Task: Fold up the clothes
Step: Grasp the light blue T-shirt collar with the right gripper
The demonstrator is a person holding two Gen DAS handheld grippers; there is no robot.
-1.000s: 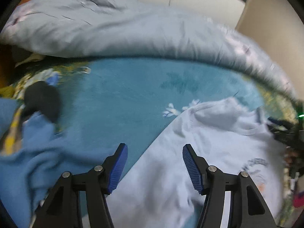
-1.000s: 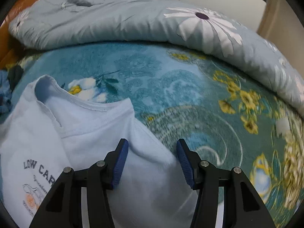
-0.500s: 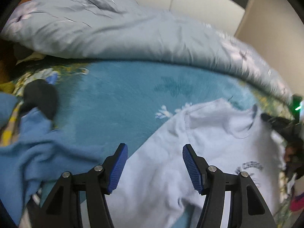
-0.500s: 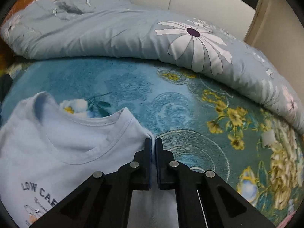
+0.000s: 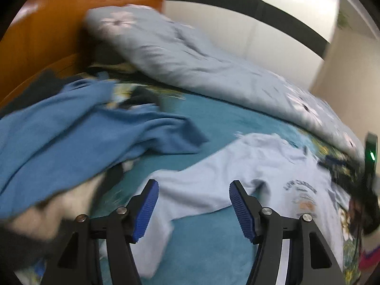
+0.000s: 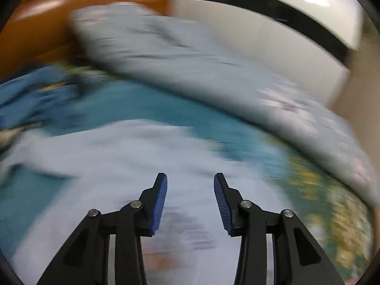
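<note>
The left gripper (image 5: pixel 191 204), black-armed with ribbed blue pads, has its jaws spread apart and empty above a sleeve of the pale blue cotton T-shirt (image 5: pixel 266 166) with dark chest lettering, which lies spread on the teal floral bedspread (image 5: pixel 220 118) and runs from 6 towards 3 o'clock in the left wrist view. The right gripper (image 6: pixel 190 199) is likewise parted with nothing between its pads, over the same shirt's blurred front. A rumpled blue towel-like cloth (image 5: pixel 78 130) lies at 9 o'clock, a grey-blue flowered quilt (image 5: pixel 194 64) at 12, before a brown wooden headboard (image 5: pixel 45 23).
</note>
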